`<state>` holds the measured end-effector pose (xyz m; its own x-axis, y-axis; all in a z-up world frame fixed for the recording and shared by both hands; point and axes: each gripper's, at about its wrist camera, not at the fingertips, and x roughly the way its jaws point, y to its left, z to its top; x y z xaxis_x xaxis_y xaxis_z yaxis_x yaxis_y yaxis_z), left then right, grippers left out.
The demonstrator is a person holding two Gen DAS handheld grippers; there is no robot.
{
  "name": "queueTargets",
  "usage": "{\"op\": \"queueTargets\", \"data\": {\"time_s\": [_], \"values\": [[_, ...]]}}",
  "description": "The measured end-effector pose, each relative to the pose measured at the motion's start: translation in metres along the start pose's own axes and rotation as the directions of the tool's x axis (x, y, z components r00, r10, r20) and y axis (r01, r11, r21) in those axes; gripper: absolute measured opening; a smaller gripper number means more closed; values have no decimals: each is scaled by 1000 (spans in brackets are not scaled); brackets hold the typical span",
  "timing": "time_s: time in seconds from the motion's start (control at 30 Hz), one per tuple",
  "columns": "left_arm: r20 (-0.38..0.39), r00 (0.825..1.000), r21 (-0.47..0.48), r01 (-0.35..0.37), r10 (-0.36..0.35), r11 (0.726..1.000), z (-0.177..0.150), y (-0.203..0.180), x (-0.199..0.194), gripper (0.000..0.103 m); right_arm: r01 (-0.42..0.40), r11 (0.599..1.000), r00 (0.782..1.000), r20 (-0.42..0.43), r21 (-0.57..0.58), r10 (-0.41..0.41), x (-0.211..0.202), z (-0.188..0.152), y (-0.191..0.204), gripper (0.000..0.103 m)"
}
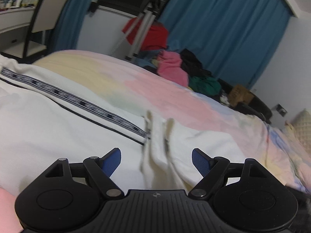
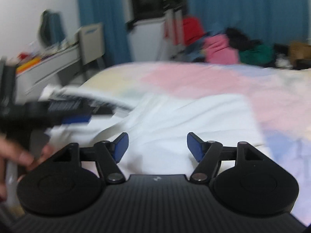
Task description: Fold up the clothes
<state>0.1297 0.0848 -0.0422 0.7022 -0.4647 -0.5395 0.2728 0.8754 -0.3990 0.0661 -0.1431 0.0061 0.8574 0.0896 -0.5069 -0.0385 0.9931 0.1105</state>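
A white garment (image 1: 58, 120) with a dark patterned stripe (image 1: 81, 101) lies on the pastel bedspread (image 1: 155, 89). Two drawstrings (image 1: 167, 136) hang at its edge. My left gripper (image 1: 156, 160) is open and empty just above the white cloth, with the drawstrings between its blue pads (image 1: 113, 161). My right gripper (image 2: 157, 145) is open and empty over the same white garment (image 2: 184, 120). In the blurred right wrist view the left gripper (image 2: 64, 114) shows at the left, over the striped part of the garment, with the person's hand (image 2: 17, 155) below it.
A pile of clothes, pink (image 1: 173, 68), green (image 1: 206, 83) and red (image 1: 153, 35), sits past the bed's far edge beside a tripod (image 1: 143, 23). A chair (image 1: 44, 19) and desk (image 1: 13, 23) stand at the left. Blue curtains (image 1: 233, 29) hang behind.
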Motion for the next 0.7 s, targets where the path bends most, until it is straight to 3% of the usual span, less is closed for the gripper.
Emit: {"op": "queueTargets", "data": {"time_s": [0.17,0.3,0.37,0.53,0.7], "values": [[-76,997,47,6,-2,999,-16,-7,20,72,142,990,990,3,24,-142,24,1,-21,69],[-104,994,120,-28,41,992,-26,-10,32,56,134,990,991,11,31,-134,43,-10,-29,69],[-124,990,146,-48,66,988,-31,-11,38,55,107,994,994,15,32,-107,49,-13,-32,69],[-121,987,195,-76,101,978,-37,-15,43,56,137,989,990,-29,54,-136,62,-16,-34,69],[-107,990,177,-77,97,981,-37,-13,40,57,163,984,986,-51,68,-159,74,-17,-37,68]]}}
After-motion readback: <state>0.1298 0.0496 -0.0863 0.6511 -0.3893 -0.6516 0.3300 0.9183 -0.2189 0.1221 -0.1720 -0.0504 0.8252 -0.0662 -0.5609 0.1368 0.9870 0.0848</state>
